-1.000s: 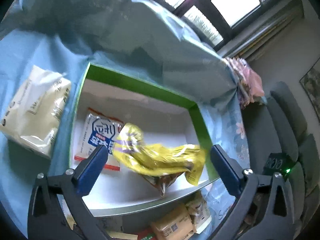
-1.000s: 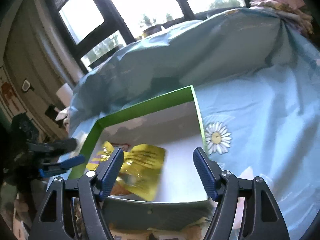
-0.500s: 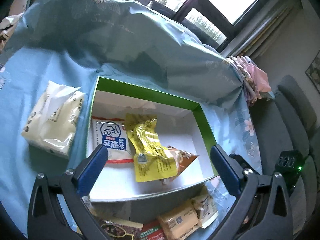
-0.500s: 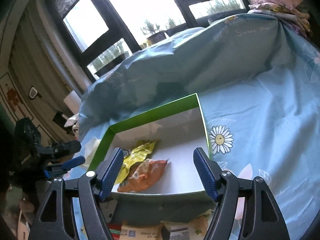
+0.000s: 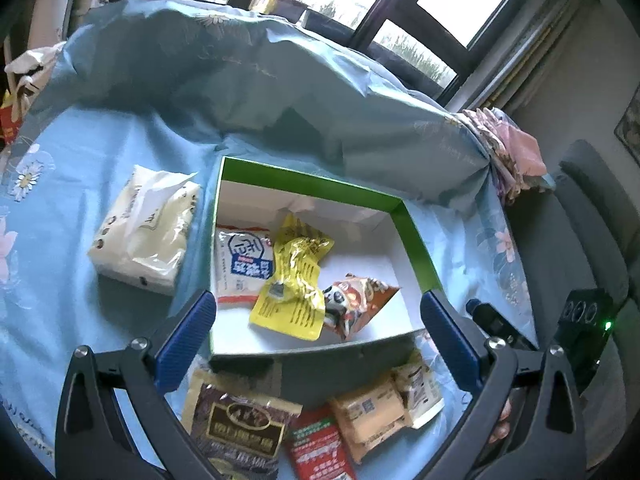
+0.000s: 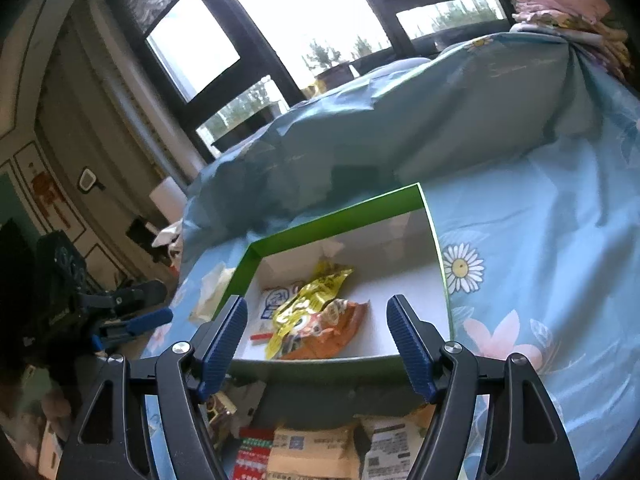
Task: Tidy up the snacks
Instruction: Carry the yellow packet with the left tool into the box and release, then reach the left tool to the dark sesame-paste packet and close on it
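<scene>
While you hold both grippers wide and empty, the box (image 5: 416,236), green outside and white inside, sits on the blue cloth (image 5: 120,152). Inside it, left to right: white packet (image 5: 242,264), crinkled yellow packet (image 5: 296,284), orange packet (image 5: 356,300). Your left gripper (image 5: 316,336) alone shows the tissue pack (image 5: 148,232) left of the box; your right gripper (image 6: 316,340) shows the left one.
</scene>
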`<action>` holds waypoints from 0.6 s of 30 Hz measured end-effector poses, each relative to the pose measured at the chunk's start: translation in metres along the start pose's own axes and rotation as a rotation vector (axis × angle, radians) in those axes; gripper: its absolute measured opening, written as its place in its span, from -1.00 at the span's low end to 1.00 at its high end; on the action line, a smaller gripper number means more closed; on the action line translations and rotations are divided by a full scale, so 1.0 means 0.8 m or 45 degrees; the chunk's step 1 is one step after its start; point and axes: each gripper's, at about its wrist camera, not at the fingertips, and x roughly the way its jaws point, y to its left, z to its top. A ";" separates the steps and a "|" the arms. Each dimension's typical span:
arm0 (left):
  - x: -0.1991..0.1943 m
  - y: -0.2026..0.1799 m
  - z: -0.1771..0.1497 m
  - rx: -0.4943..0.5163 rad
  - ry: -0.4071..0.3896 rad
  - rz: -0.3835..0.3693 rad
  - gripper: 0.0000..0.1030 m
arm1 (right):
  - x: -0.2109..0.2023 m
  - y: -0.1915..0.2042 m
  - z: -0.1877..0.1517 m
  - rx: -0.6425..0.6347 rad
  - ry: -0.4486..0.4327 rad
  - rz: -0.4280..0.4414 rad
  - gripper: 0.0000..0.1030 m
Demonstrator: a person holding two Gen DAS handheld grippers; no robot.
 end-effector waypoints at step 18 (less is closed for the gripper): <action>-0.026 0.059 -0.056 -0.116 0.073 0.074 0.99 | 0.011 0.071 -0.060 -0.152 0.162 0.137 0.41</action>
